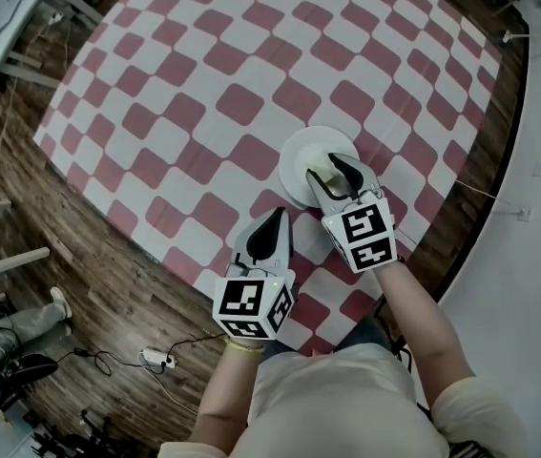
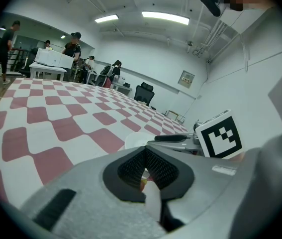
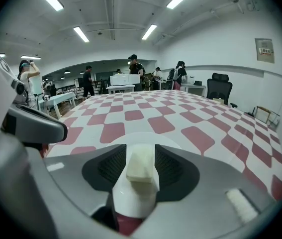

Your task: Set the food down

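A white plate [image 1: 299, 160] sits on the red-and-white checked cloth [image 1: 203, 84]. My right gripper [image 1: 332, 172] reaches over the plate. A pale block of food [image 3: 141, 164] lies on the plate [image 3: 131, 137] between its jaws, with a thin gap at each pad, so the gripper [image 3: 136, 153] is open. The food [image 1: 325, 174] shows as a pale spot in the head view. My left gripper [image 1: 273, 222] rests over the cloth just left of the plate, its fingers drawn to a point, shut and holding nothing [image 2: 145, 176]. From there the plate [image 2: 135, 139] shows beside the right gripper [image 2: 178, 139].
The cloth's near edge [image 1: 136, 246] meets a wooden floor where a cable and power strip [image 1: 156, 357] lie. Several people [image 3: 133, 66] stand by white tables [image 3: 123, 81] at the far end of the room. An office chair [image 3: 219, 88] stands by the wall.
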The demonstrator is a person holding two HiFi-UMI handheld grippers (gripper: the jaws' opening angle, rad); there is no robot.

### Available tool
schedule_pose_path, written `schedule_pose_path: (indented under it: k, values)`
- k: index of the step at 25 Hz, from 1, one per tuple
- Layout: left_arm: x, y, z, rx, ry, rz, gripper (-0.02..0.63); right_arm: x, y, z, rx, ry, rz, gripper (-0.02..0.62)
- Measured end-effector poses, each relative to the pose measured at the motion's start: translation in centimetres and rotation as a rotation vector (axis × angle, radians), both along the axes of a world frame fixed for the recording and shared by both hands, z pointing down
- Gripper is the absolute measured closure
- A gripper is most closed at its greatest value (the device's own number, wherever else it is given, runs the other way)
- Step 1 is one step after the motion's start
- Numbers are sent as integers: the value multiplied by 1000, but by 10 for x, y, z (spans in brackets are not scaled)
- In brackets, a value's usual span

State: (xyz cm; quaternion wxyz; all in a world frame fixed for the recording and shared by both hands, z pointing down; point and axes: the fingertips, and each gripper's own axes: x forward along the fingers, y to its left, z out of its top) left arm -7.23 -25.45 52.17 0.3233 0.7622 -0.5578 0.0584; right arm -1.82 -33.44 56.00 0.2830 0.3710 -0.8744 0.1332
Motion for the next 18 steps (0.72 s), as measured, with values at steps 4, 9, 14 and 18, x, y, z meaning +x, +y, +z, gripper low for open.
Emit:
schedule_pose_path:
  k: [4,9,14,18]
  values:
    - [0,3,-4,3,1,1,600,4,3,-4,-4,-9,19,414]
    - [-3,9,-7,7,2,2,600,8,11,-11,6,-16,42,416]
    - [-2,16,-14,18,-2,18,600,10,20,-24,18,-34,63,419]
    - [0,26,-22,26,-2,30,600,11,32,-37,23,-49,77,422]
